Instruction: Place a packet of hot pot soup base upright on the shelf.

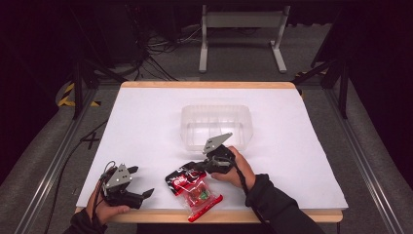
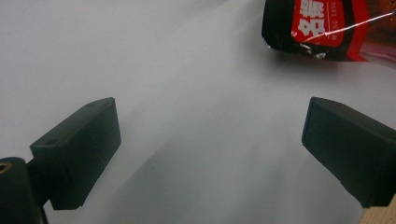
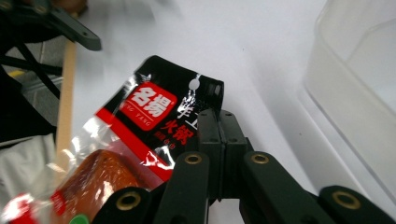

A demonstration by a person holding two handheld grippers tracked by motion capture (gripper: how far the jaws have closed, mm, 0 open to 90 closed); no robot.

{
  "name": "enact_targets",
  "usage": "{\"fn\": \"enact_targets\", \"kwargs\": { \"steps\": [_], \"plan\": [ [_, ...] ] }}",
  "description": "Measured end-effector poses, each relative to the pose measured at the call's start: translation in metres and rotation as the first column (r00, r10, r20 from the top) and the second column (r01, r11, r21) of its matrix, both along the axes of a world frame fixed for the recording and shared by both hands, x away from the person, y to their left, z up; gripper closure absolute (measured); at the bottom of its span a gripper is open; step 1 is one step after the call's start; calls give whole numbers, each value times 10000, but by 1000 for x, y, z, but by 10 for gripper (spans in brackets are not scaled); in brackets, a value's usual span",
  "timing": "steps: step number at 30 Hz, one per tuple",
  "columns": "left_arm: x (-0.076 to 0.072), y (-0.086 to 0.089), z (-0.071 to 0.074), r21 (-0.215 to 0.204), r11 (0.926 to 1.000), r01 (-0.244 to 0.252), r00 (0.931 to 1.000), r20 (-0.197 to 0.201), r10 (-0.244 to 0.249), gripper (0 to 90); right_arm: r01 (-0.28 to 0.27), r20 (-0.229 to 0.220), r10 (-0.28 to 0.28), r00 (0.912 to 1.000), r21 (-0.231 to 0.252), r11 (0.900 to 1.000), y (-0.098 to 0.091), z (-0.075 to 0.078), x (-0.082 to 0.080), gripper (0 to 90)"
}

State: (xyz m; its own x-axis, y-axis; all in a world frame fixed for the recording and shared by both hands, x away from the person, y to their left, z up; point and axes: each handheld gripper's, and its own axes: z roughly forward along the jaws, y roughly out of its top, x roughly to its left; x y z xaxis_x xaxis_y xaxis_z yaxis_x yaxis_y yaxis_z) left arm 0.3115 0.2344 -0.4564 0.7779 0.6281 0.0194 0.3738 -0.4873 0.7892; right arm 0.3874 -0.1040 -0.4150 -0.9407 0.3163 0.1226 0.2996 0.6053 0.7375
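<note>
High view: a white-topped bench point(image 1: 146, 122) with a pale wooden edge, and a person's two forearms coming in from the near side. The right gripper point(image 1: 197, 168) sits just in front of a clear plastic tub point(image 1: 216, 126), which stands empty near the middle of the bench. That gripper reaches leftward onto a snack packet point(image 1: 192, 187), black and red at its top, clear lower down with orange-red contents showing through, a red strip along its bottom. The packet lies near the front edge of the bench, its lower end reaching the wooden lip.

Over to the right gripper view: the two black fingers point(image 3: 210, 135) are pressed flat together, and the packet's black top edge point(image 3: 159, 100), beside its punched hang hole, is pinched between them. White characters on a red label run across the film. The tub's wall point(image 3: 345, 88) rises at the right, close by but not touching.

The left gripper point(image 1: 141, 192) rests low at the front left corner of the bench, held in the person's left hand point(image 1: 100, 207), well apart from the packet. In the left gripper view its fingers point(image 2: 79, 149) stand wide apart with bare white bench between them, and the packet's black and red corner point(image 2: 317, 25) sits ahead at the upper right, clear of both fingers.
</note>
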Motion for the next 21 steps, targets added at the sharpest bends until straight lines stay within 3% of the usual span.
{"fn": "enact_targets", "kwargs": {
  "steps": [6,13,21],
  "plan": [
    [0,0,0,-25,10000,-22,10000,-21,22,51,290,337,-295,9990,160,9995,-18,20,-20,900],
    [-1,2,1,-108,9999,-53,10000,5,53,51,533,1112,-570,9922,361,9979,-34,51,-44,900],
    [-1,3,2,-135,9999,-88,9999,78,89,51,1174,1504,-1281,9803,782,9900,-61,68,-51,900]
  ]
}}
